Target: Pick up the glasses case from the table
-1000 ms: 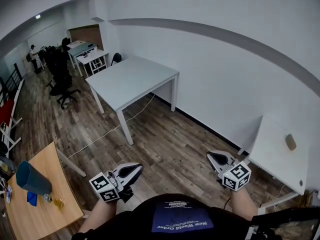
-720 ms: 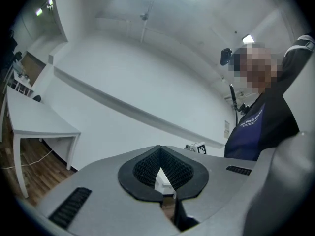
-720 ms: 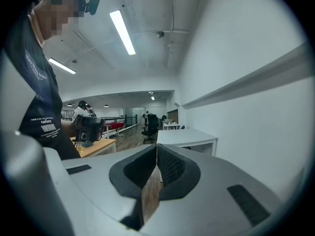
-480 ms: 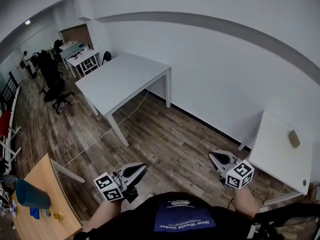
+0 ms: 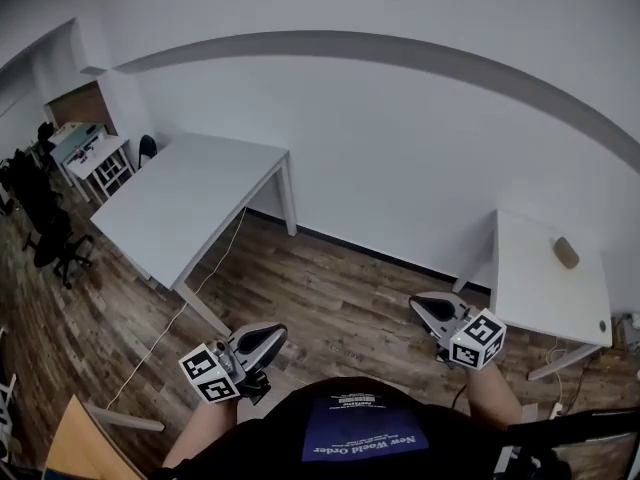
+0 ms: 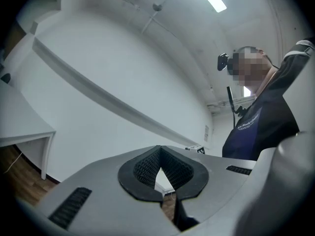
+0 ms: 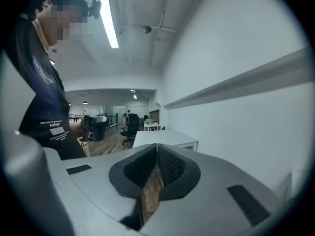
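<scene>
Wall (image 5: 400, 138): white, a grey band (image 5: 400, 50) arcing across it, fills the top half of the head view. Wood plank floor (image 5: 330, 288) below.

Big white table (image 5: 170, 208) stands left of centre, one short end near the wall, top bare. Black office chairs (image 5: 52, 240) and more desks are at the far left edge. Small white table (image 5: 530, 293) is at right against the wall.

Person's dark shirt (image 5: 365, 428) is at bottom centre, with both forearms reaching out over the floor.

Left gripper (image 5: 268, 335): held over the floor bottom left, marker cube (image 5: 208, 373) behind it. Left gripper view shows the black ribbed pads (image 6: 142, 168) meeting at the tip, jaws together, nothing between them. Only wall and a sliver of floor show through the gap behind the tip.

Right gripper (image 5: 422, 304): over the floor just off the small table's near-left corner, with its own cube (image 5: 478, 340). Right gripper view shows the same: pads (image 7: 170, 166) touching at the tip, jaws together, nothing clamped, floor planks visible through the slot.

Glasses case (image 5: 566, 252): small, grey-brown, oval. It lies flat on the small table near the far edge, toward the right corner, alone on the top. Well apart from both grippers; the right one is nearer.

White cable (image 5: 130, 378) trails across the floor from under the big table toward bottom left.
</scene>
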Available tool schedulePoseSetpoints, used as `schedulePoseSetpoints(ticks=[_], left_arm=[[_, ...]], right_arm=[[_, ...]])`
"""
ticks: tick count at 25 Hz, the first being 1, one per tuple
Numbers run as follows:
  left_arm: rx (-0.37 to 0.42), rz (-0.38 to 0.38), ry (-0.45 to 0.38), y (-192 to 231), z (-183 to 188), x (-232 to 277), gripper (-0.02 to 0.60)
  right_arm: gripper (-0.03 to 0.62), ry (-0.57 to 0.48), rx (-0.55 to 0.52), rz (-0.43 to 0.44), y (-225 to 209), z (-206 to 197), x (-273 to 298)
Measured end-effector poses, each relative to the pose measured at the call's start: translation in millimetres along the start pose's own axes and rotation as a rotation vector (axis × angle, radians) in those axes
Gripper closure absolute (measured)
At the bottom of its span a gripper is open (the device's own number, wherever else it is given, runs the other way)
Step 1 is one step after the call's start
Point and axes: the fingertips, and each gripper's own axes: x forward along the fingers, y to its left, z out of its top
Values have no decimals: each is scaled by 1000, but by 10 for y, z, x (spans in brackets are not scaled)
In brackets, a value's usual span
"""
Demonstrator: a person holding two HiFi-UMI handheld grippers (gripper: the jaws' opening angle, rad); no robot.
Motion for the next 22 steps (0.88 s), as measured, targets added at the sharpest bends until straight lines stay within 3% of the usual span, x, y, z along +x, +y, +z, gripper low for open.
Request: schedulePoseSetpoints(ticks=[6, 12, 16, 22], left_arm=[[-47, -108, 50, 807, 291, -88, 580], [-82, -187, 65, 1481, 186, 217, 580], [-92, -205, 95, 1724, 96, 649, 580], [-40, -163, 79, 2064, 127, 1632, 580]], right_arm=[[591, -6, 56, -120, -101, 185, 550], [591, 37, 90, -183, -418, -105, 871], [591, 29, 114, -206, -909, -179, 914], [591, -16, 95, -148, -2016, -206, 996]])
